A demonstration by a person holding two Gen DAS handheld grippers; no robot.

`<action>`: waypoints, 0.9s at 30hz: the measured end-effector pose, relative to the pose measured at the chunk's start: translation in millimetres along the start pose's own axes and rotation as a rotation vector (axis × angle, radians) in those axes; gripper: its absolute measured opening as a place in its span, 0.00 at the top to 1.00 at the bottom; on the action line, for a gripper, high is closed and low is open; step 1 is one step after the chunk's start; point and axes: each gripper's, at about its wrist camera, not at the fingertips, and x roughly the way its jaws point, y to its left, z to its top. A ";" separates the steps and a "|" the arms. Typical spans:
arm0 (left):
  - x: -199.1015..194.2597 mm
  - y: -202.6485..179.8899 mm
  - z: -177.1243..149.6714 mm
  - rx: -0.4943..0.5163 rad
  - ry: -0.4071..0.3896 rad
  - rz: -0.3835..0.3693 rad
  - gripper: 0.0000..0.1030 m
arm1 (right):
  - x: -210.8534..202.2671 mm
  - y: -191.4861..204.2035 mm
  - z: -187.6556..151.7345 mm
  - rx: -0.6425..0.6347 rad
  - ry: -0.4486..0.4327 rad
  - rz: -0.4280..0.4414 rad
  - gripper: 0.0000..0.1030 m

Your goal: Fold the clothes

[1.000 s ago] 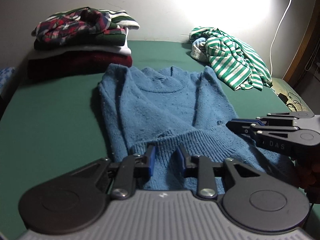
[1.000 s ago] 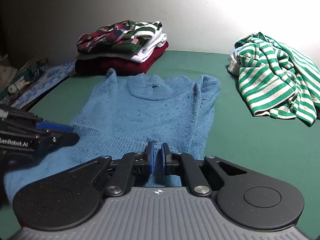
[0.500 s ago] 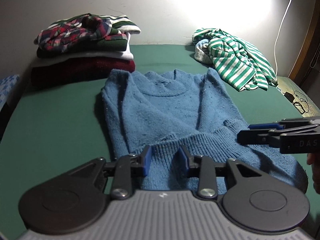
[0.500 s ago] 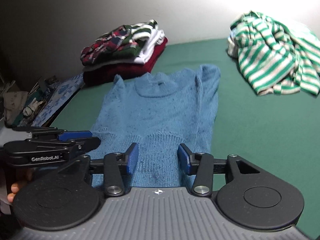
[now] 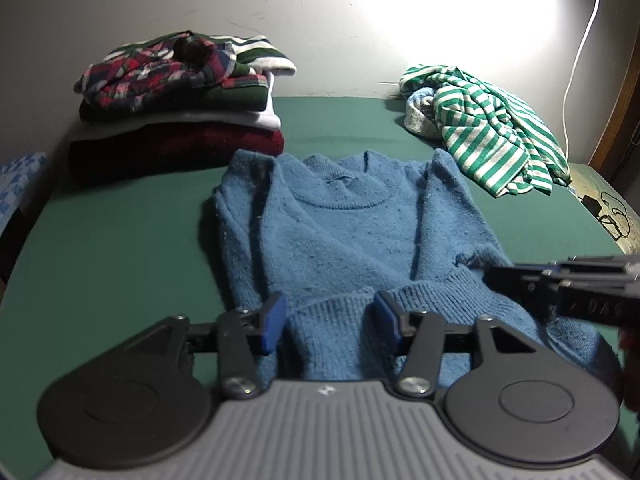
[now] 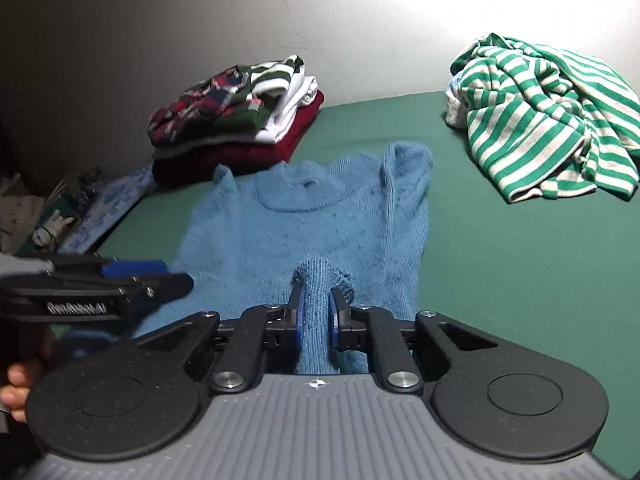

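Note:
A blue knit sweater [image 5: 340, 240] lies flat on the green table [image 5: 120, 240], neck away from me and sleeves folded in. My left gripper [image 5: 329, 322] hangs over the left part of the ribbed hem. Its jaws are opening, and the hem lies between the blue pads [image 5: 272, 322] without being pressed. My right gripper [image 6: 316, 318] is closing on a raised fold of the sweater's hem [image 6: 318, 280], which is pinched between its pads. In each wrist view the other gripper shows at the side, the right gripper [image 5: 560, 288] and the left gripper [image 6: 120, 280].
A stack of folded clothes [image 5: 180, 112] sits at the back left against the wall. A crumpled green-and-white striped garment [image 5: 488, 136] lies at the back right. A white cable [image 5: 580, 40] runs down the wall. Off the table's left edge lies clutter [image 6: 80, 208].
The left jaws have spread wider over the hem. The right jaws opened wide, then closed on a bunched fold of the hem. Both views have tilted slightly.

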 end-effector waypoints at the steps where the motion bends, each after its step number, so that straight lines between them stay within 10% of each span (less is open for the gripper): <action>1: 1.1 0.8 0.1 -0.004 0.001 -0.002 0.42 | 0.1 0.2 0.0 -0.003 -0.003 -0.007 0.85; 5: -7.5 0.7 3.7 0.017 -0.002 0.027 0.42 | -12.7 -8.0 7.7 0.050 -0.004 -0.033 0.69; 9: -37.3 5.4 8.0 0.017 -0.050 0.105 0.57 | -44.7 -2.7 14.2 -0.037 -0.091 -0.056 0.78; 15: -80.4 -10.7 4.3 0.022 -0.084 0.012 0.58 | -43.7 26.1 9.4 -0.180 -0.039 0.054 0.84; 27: -19.7 -20.3 -16.2 0.049 0.045 -0.030 0.49 | -2.9 11.5 -5.6 -0.145 0.029 -0.076 0.93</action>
